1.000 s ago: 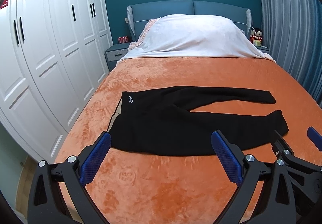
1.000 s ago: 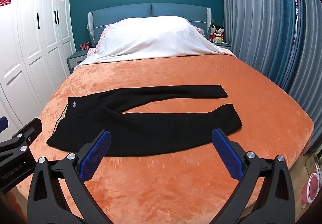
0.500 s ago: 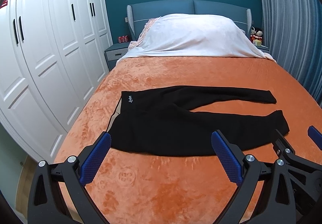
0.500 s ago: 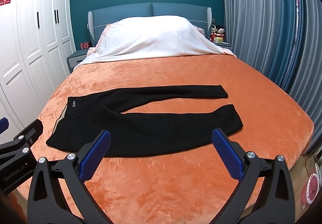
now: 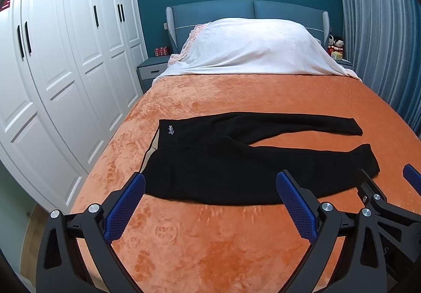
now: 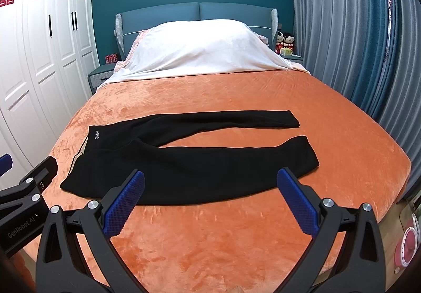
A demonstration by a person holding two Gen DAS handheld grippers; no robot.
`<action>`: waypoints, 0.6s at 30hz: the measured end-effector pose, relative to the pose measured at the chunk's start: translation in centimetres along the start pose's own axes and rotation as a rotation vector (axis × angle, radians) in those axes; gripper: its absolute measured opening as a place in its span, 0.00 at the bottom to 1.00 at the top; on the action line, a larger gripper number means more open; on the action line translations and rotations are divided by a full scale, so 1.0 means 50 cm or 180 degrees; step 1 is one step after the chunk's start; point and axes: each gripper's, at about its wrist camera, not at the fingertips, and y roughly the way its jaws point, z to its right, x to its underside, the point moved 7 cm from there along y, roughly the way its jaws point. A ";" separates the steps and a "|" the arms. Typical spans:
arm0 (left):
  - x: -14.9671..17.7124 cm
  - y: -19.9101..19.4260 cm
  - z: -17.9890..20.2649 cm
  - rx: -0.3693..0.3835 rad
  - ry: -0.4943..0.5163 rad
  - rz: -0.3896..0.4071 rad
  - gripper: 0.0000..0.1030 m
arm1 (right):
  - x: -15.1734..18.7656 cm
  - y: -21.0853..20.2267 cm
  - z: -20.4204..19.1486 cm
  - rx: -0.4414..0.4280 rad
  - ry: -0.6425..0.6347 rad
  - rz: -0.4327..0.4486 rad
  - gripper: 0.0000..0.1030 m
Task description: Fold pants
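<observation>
Nothing shifts since earlier: both spread grippers, left gripper [image 5: 210,203] and right gripper [image 6: 210,202], hover before flat black fleece pants [image 6: 189,161] on orange plush bed [image 6: 236,235]; first fold pending, needing a leg grasp.

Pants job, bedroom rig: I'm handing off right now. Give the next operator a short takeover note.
Left gripper: open, empty, hovering short of the near edge of the pants, toward the waistband end.
Right gripper: open, empty, hovering over the near leg's edge.
Black pants: lying flat across the orange bedspread, waistband toward the wardrobe side, both legs spread apart, cuffs toward the curtain side.
Done: pants laid out; no fold made.
Left: every fold, probably starting by bringing one leg over the other.
</observation>
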 end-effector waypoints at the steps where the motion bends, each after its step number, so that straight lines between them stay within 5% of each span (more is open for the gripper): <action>1: 0.001 0.000 -0.001 -0.0006 -0.0004 -0.0004 0.95 | 0.000 0.000 0.000 0.0000 0.0000 -0.0003 0.96; 18: 0.005 0.036 -0.008 0.0132 -0.0084 -0.0085 0.95 | 0.004 0.037 0.009 -0.0161 0.0057 -0.0096 0.96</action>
